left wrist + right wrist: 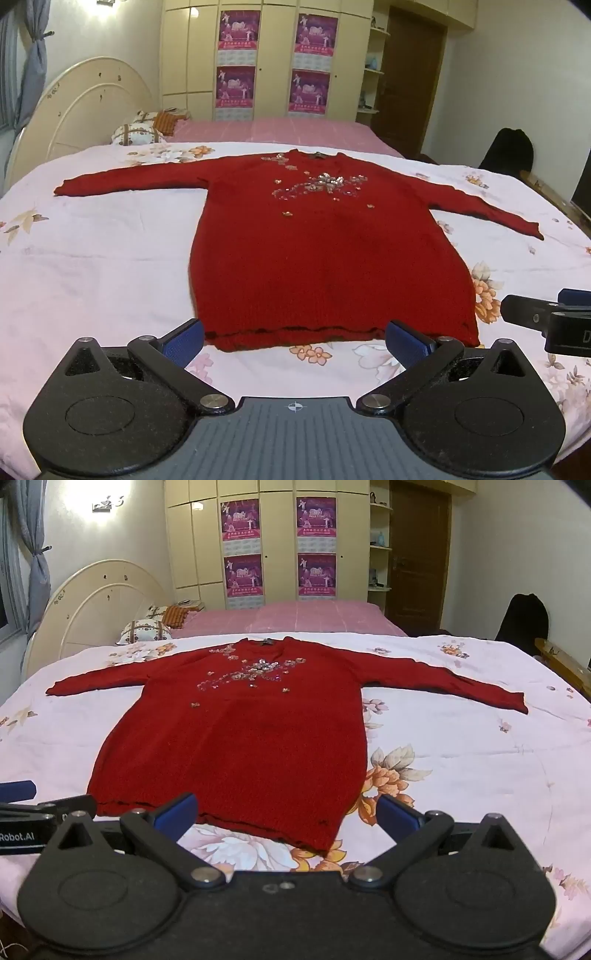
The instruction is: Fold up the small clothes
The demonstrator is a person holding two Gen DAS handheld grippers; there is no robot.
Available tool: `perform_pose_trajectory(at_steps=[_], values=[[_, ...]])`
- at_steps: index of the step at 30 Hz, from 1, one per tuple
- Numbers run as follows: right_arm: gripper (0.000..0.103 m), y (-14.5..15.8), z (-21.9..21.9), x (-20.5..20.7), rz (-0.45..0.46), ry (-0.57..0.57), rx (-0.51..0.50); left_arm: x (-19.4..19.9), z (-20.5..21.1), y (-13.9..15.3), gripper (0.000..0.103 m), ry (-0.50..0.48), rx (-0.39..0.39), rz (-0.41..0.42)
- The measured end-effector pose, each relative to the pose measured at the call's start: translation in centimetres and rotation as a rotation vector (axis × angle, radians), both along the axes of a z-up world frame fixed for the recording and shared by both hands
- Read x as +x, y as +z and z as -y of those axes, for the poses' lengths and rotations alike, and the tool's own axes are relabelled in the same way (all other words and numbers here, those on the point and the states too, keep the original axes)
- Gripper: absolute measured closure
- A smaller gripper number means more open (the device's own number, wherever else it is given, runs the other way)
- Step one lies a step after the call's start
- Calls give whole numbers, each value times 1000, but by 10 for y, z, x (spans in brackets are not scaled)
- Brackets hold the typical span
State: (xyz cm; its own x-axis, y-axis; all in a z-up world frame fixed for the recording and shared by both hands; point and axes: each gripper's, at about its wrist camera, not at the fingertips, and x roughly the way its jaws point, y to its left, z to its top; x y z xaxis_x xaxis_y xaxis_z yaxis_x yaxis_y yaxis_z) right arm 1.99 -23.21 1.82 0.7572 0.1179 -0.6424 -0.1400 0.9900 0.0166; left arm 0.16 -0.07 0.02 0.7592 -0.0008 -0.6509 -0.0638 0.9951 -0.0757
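1. Red sweater spread flat and face up on the floral bedsheet, both sleeves stretched out sideways, hem nearest the cameras, sequin decoration across the chest.
2. Left gripper hovering just short of the hem, fingers wide apart, nothing between them; no fold begun, as far as can be judged.
3. Right gripper likewise spread wide and empty, poised over the hem's right-hand part, close beside the left one.
4. Risk of pinching the bedsheet along with the knit: hem lying flush on soft bedding, so a deep closing bite likely to gather both layers.
5. Risk of grabbing only the top layer of the hem, leaving the back panel behind and producing a skewed fold.
6. Risk of snagging: sequins liable to catch on the knit or on a blue pad if dragged across the chest.
7. Risk of collision: 2 grippers crowded at the same edge, little room for either to swing toward a sleeve.
8. Risk of stretch or drift: loose knit probably prone to sagging if lifted from 1 corner only.
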Motion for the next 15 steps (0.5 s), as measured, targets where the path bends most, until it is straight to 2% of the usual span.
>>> perform_pose_trajectory(at_steps=[15], values=[[1, -3, -3, 4, 4, 9, -6, 2, 6, -2, 0, -4, 14, -6]])
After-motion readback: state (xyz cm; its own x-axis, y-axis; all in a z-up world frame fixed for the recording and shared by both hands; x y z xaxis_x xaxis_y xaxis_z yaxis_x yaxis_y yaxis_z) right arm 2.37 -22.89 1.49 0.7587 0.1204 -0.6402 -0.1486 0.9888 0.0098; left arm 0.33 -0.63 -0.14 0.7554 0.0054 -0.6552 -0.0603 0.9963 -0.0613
